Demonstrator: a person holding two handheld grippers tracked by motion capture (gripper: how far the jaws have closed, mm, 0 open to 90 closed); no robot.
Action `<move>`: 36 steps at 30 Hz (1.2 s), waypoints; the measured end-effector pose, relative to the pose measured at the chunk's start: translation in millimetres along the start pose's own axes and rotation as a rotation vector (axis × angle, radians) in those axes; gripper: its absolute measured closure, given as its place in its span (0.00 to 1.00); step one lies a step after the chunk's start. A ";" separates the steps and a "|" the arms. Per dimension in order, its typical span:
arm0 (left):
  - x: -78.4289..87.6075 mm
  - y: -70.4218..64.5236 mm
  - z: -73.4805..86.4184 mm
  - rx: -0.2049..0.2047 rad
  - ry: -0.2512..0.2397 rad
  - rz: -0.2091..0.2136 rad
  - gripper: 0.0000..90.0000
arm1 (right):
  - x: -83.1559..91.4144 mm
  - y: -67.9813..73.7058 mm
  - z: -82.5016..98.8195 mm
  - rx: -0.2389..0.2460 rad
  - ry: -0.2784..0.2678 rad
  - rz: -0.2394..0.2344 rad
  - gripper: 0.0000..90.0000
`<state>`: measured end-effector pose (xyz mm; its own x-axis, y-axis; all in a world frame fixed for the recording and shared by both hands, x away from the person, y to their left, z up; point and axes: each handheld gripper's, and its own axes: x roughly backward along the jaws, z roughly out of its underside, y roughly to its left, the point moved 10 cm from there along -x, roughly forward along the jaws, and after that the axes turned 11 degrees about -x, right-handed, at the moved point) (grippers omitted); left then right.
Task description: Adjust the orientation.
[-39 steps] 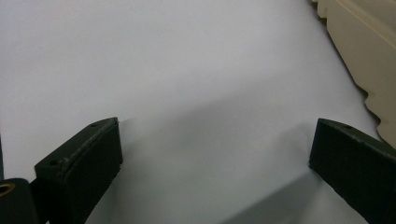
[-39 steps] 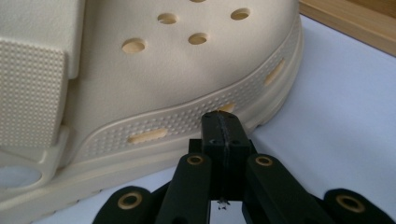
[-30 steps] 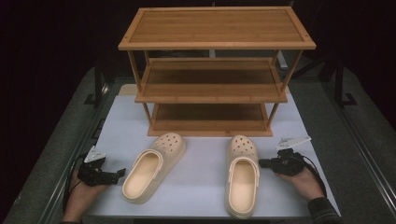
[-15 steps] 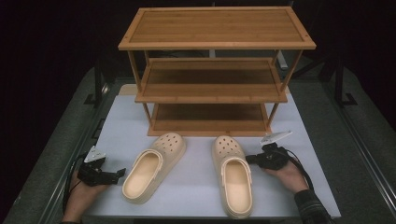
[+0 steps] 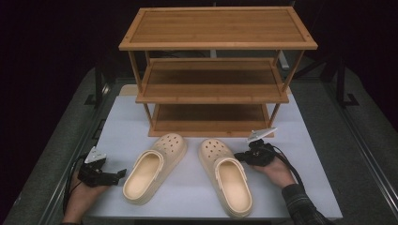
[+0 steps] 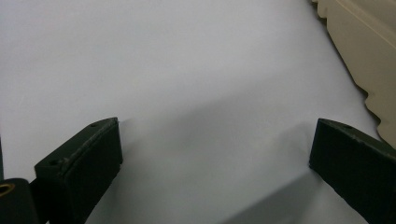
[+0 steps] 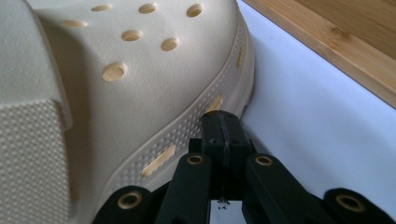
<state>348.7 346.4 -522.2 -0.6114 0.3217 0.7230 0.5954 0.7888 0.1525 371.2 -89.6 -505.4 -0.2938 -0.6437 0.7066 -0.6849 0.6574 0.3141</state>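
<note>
Rack (image 5: pixel 213 96) stood at table's (image 5: pixel 309 187) back | two clogs before it (toes rackward): left clog (image 5: pixel 152 166), right clog (image 5: pixel 227 176) beside.

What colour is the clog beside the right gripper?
The perforated foam clog is pale cream-beige, clearest in the right gripper view, where the right gripper is shut against its side.
</note>
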 end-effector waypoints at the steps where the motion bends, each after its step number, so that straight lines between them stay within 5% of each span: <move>1: 0.0 0.0 0.0 0.000 0.000 0.000 0.02 | -1.5 0.6 -1.2 0.008 -0.003 -0.002 1.00; 10: 0.1 -0.1 0.0 0.000 -0.001 0.000 0.02 | 7.5 -5.3 -2.0 -0.034 -0.043 0.020 0.95; 23: 0.0 -0.1 -0.1 0.000 -0.003 -0.001 0.02 | 41.4 -19.5 16.8 -0.133 -0.098 0.092 0.57; 36: 0.2 0.1 -0.4 -0.003 -0.005 -0.002 0.02 | 85.4 -21.5 46.3 -0.166 -0.168 0.143 0.50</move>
<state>348.8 346.3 -521.8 -0.6151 0.3224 0.7195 0.5956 0.7880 0.1561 329.9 -176.8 -481.2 -0.4958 -0.5864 0.6406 -0.5135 0.7928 0.3282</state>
